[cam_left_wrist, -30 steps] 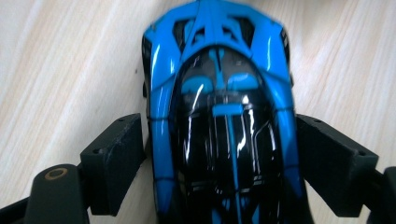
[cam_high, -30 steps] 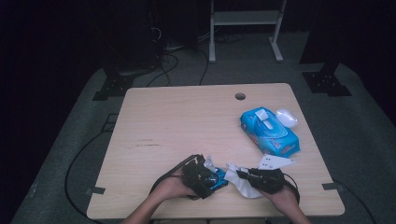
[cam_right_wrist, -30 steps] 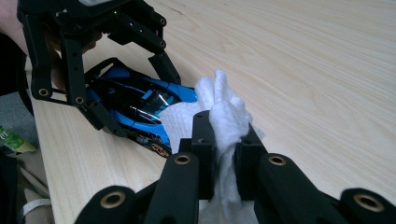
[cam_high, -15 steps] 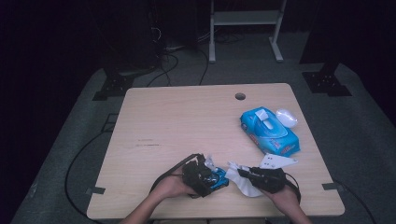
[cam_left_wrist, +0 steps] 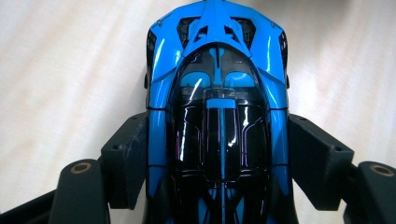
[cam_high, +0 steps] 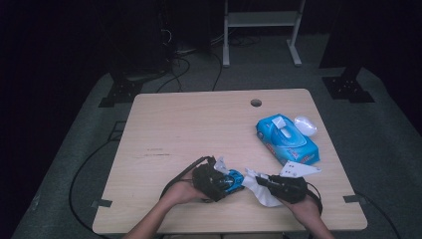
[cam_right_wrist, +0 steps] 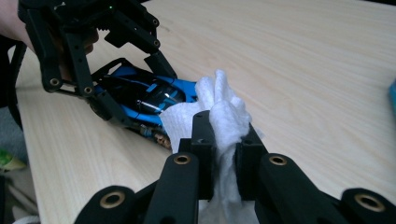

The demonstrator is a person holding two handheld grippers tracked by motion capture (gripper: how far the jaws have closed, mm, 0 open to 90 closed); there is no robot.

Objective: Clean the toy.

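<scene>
The left claw (cam_left_wrist: 217, 154) has just been closing and now grips the blue toy car (cam_left_wrist: 217, 107) by its flanks, pinning it to the desk (cam_high: 199, 124) for wiping. The right claw (cam_right_wrist: 223, 140), clenched on a white wipe (cam_right_wrist: 219, 109), has held its place, wipe tip just beside the car's end. The left gripper view confirms pad contact on both flanks. The high view adds the wipes pack (cam_high: 287, 139), well beyond the right claw.
</scene>
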